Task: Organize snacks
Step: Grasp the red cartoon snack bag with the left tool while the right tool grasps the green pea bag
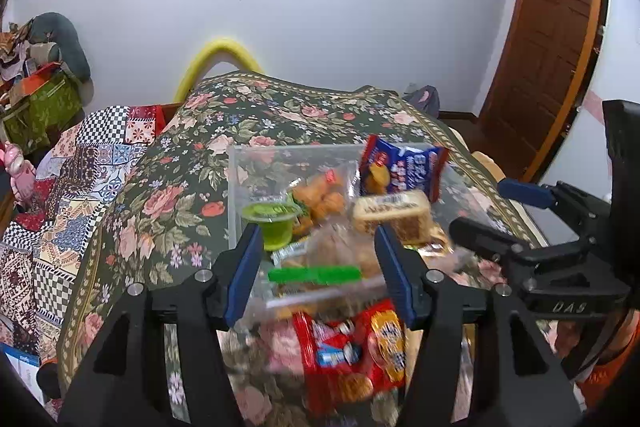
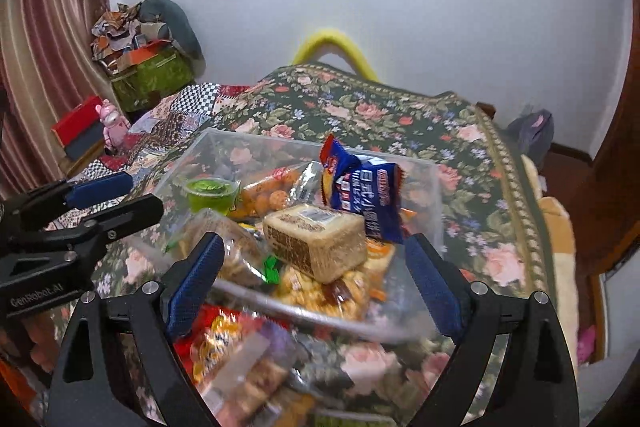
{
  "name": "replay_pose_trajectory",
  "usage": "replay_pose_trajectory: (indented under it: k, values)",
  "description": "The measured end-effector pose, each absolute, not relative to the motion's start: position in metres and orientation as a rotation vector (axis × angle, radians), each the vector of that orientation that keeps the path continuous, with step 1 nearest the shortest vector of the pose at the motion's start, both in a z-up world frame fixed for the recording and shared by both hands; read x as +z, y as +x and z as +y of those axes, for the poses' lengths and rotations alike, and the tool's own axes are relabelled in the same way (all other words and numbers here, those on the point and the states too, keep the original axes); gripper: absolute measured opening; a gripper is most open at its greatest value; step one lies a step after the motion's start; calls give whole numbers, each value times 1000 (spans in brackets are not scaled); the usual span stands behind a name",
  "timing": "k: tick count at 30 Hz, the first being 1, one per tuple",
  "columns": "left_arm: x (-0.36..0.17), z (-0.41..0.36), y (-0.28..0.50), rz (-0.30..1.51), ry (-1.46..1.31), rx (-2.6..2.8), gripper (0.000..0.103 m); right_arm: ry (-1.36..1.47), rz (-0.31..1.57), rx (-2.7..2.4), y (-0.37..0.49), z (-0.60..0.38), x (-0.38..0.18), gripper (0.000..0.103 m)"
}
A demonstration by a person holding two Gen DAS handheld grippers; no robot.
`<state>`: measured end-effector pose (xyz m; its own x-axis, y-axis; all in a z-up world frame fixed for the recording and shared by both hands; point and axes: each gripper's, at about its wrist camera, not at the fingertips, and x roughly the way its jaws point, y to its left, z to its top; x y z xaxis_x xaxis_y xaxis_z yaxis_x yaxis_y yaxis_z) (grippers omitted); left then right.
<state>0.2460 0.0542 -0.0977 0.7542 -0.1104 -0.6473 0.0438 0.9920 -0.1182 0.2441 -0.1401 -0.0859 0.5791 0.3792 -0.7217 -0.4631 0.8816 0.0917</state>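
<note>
A clear plastic bin stands on the floral cloth and holds several snacks: a green jelly cup, a bag of orange puffs, a blue packet, a tan wrapped cake and a clear bag with a green zip. A red packet lies in front of the bin. My left gripper is open and empty over the bin's near edge. My right gripper is open and empty, also above the near edge.
The floral cloth covers a raised surface and drops off at its right border. A patchwork quilt lies to the left. Boxes and a pink toy sit at far left. A wooden door is at right.
</note>
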Motion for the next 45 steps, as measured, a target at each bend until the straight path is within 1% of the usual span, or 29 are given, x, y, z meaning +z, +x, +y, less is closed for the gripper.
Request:
replay_pose_trajectory:
  k: [7, 9, 11, 13, 21, 26, 32, 35, 37, 38, 39, 40, 41, 43, 45]
  values:
    - [-112, 45, 219, 769, -91, -100, 67, -139, 811, 450, 222, -172, -86, 91]
    - [-122, 43, 215, 796, -91, -104, 71, -147, 831, 437, 216, -182, -93, 91]
    - [-132, 42, 211, 824, -88, -105, 77, -154, 849, 426, 210, -190, -99, 91]
    - [-144, 40, 208, 854, -86, -102, 81, -153, 881, 419, 204, -198, -110, 91]
    - [-189, 35, 210, 965, -76, -102, 82, -158, 1000, 429, 184, -206, -154, 91]
    - [-198, 28, 218, 969, -90, -114, 90, -165, 1040, 448, 178, -201, -172, 91]
    - [-204, 34, 237, 978, -181, -112, 93, -150, 1046, 428, 185, -205, -177, 91]
    - [-209, 36, 242, 968, -219, -107, 97, -111, 1067, 427, 188, -209, -184, 85]
    - [-209, 33, 241, 950, -196, -105, 96, -125, 1053, 423, 186, -209, -184, 73]
    - [-209, 32, 239, 940, -185, -106, 94, -135, 1047, 429, 184, -208, -183, 69]
    - [-208, 29, 236, 930, -175, -117, 87, -145, 1041, 435, 182, -207, -182, 62]
    - [-206, 26, 234, 924, -172, -138, 75, -153, 1037, 438, 181, -206, -181, 58]
    - [-204, 23, 232, 920, -166, -151, 68, -159, 1034, 445, 180, -205, -180, 54]
    - [-202, 18, 228, 909, -141, -152, 63, -161, 1031, 453, 177, -205, -179, 42]
    - [-199, 16, 223, 900, -124, -142, 60, -151, 1033, 455, 177, -208, -178, 39]
